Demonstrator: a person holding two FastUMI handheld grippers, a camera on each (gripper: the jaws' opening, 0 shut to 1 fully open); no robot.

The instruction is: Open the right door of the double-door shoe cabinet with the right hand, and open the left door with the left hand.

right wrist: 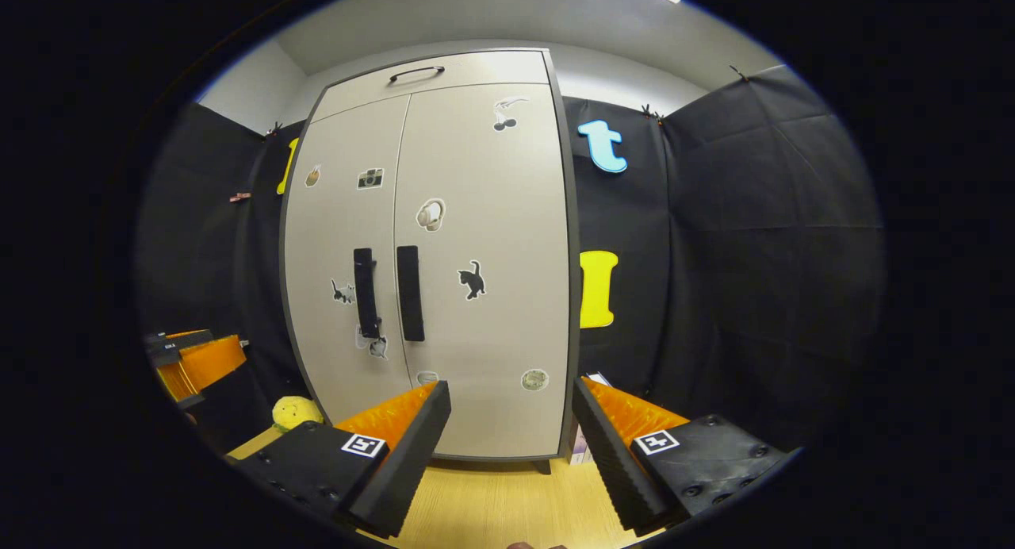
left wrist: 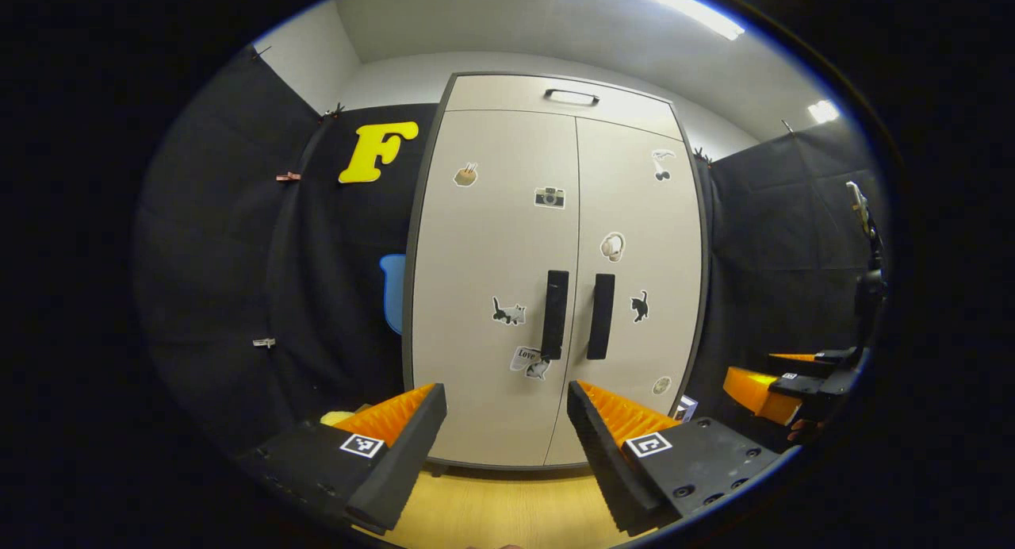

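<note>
Booth floor ahead: cabinet point(right wrist: 428, 247) stood against the wall, both doors shut. Right gripper point(right wrist: 511, 422) and left gripper point(left wrist: 507, 422) held back, fingers spread wide. Approach pending; right handle point(right wrist: 409, 293) to be gripped first.

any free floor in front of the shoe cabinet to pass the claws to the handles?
Yes. The wood floor in front of the shoe cabinet is bare between both open claws, the left claw and right claw. Crowded spots: a yellow toy at the cabinet's left foot, a small box at its right foot.
</note>
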